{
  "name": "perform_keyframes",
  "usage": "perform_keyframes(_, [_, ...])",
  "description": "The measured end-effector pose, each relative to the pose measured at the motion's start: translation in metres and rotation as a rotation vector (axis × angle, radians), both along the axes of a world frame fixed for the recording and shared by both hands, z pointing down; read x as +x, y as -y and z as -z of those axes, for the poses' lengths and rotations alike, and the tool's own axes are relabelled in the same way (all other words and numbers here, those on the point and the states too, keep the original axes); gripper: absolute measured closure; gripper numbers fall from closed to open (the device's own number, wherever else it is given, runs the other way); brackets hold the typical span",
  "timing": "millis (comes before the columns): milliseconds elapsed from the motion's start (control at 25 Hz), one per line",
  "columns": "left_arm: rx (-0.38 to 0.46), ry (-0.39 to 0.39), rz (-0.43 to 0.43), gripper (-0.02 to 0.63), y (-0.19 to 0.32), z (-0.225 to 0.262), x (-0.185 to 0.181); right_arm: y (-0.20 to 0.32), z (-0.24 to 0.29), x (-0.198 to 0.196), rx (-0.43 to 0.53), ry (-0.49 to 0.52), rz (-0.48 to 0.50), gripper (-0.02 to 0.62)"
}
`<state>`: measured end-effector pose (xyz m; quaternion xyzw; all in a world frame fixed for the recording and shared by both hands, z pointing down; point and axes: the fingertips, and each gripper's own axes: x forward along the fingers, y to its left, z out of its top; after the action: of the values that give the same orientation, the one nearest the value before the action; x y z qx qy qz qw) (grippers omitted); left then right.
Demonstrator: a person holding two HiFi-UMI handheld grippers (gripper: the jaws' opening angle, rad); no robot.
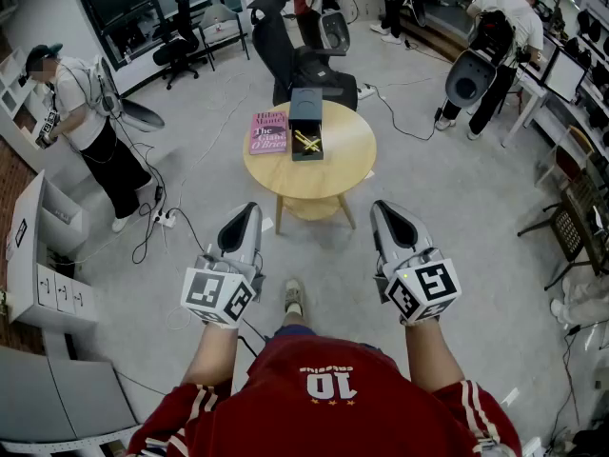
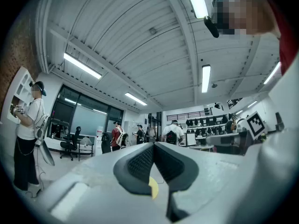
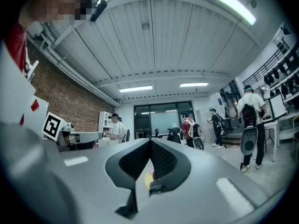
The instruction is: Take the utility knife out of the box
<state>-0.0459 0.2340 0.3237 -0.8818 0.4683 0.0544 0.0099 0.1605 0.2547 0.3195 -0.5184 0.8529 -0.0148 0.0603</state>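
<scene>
A dark open box (image 1: 306, 127) sits on the round wooden table (image 1: 338, 165) ahead of me in the head view, and a yellow utility knife (image 1: 306, 142) lies inside its near half. My left gripper (image 1: 243, 219) and right gripper (image 1: 386, 217) are held side by side well short of the table, both shut and empty. In the left gripper view the left gripper (image 2: 153, 146) shows its pads pressed together. The right gripper (image 3: 150, 142) looks the same in the right gripper view. Both point level across the room, and only a sliver of the table shows between their jaws.
A pink book (image 1: 268, 132) lies on the table left of the box. A dark office chair (image 1: 285, 50) stands behind the table. People work at the left wall (image 1: 81, 122) and at the right desks (image 1: 495, 41). Cables trail over the floor (image 1: 157, 219). White cabinets (image 1: 48, 255) stand at my left.
</scene>
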Motion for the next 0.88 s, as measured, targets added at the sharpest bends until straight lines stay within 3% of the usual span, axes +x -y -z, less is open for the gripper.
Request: perform_keyframes(880, [-0.021,-0.004,-0.008,0.603,0.025,-0.005,0.000,0.024,-0.003,-0.006,-0.017,0.036,0.006,0.595])
